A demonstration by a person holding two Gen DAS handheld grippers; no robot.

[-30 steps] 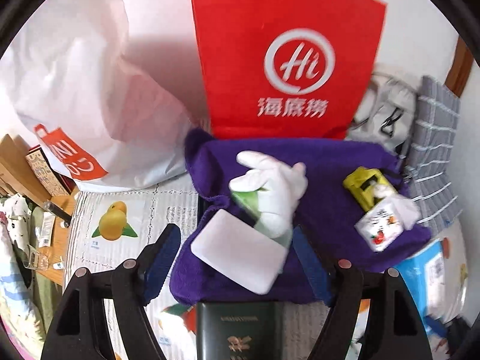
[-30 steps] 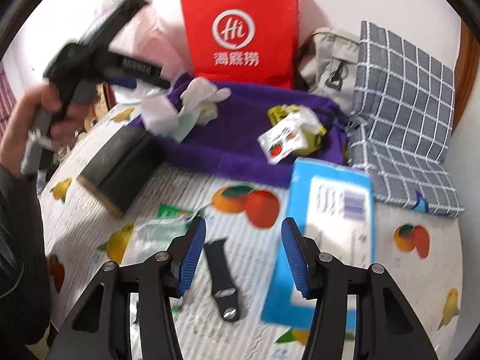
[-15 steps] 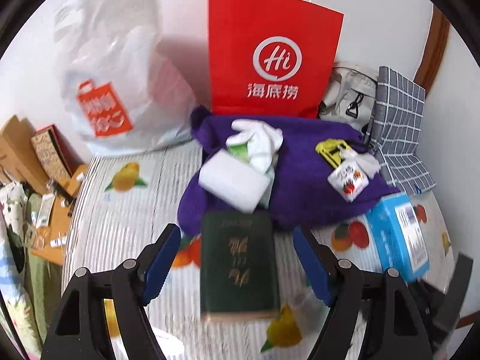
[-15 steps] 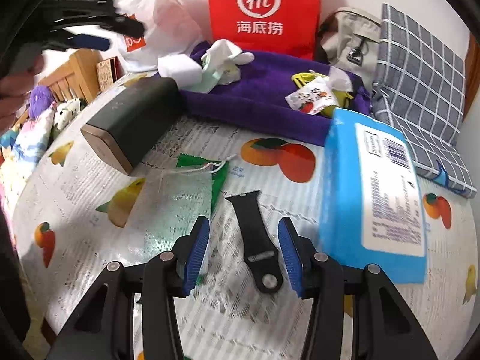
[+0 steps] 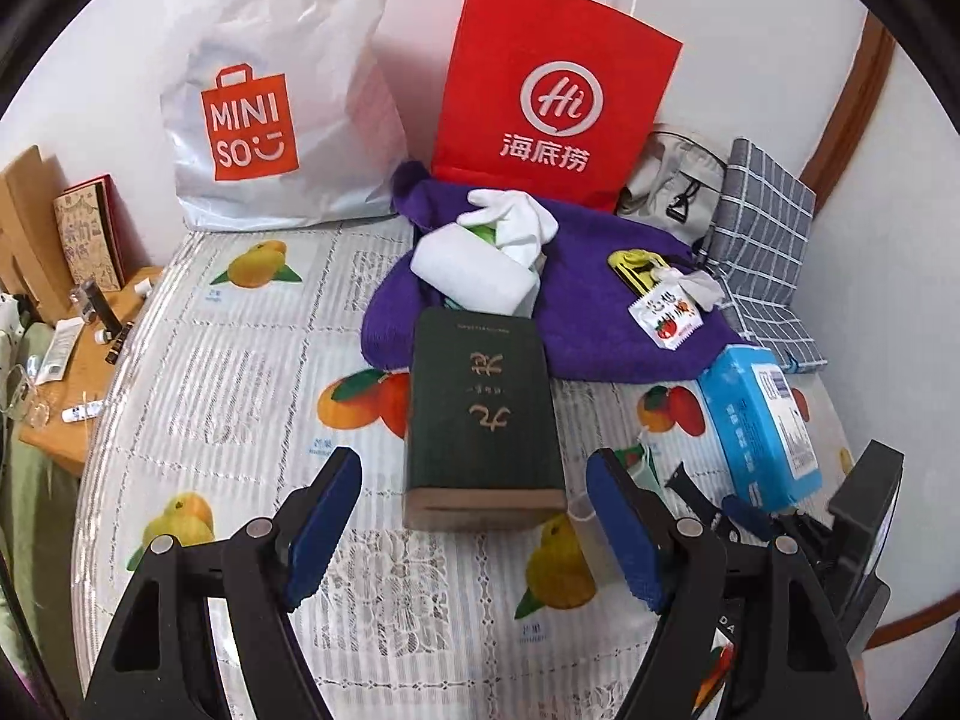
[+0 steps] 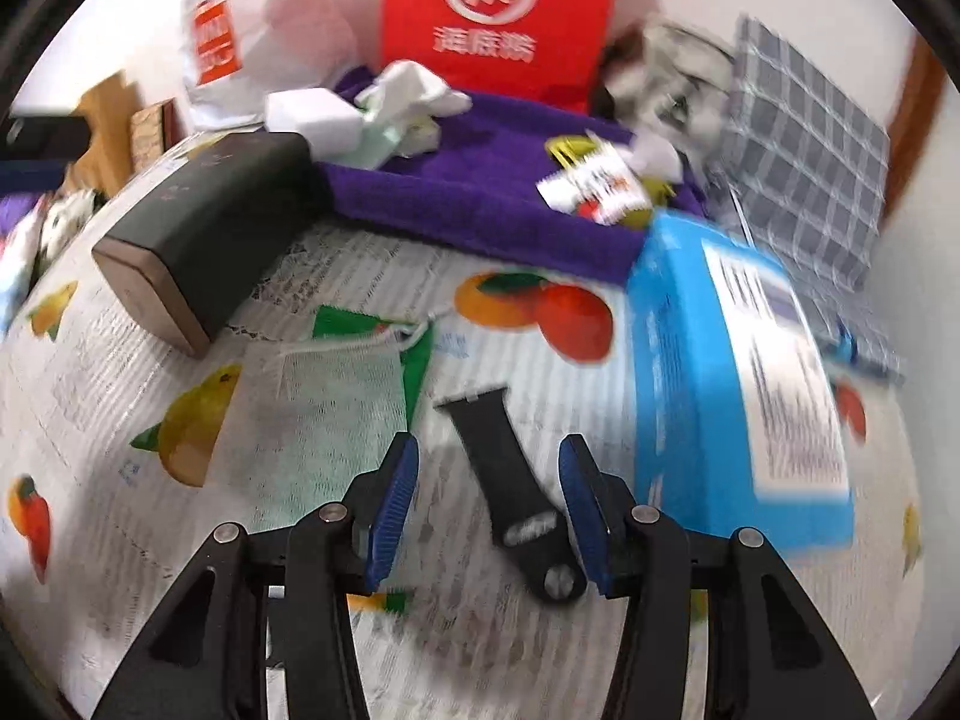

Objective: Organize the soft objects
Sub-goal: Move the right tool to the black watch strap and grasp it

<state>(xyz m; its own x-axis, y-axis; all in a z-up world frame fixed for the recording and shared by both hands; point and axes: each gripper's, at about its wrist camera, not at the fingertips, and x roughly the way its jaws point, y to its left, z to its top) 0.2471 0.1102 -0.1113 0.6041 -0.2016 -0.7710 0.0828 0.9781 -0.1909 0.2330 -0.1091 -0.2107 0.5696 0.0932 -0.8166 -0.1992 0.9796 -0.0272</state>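
Lowered right fingers (image 6: 487, 510) now straddle black strap (image 6: 510, 492).

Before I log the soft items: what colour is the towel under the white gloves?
Purple; the towel shows best in the left wrist view.

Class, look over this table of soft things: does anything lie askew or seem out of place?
Yes. The dark green box is hard, not soft, and its far end rides up on the purple towel, against the white sponge. A black watch strap lies loose and slanted on the tablecloth, between the open right tongs.
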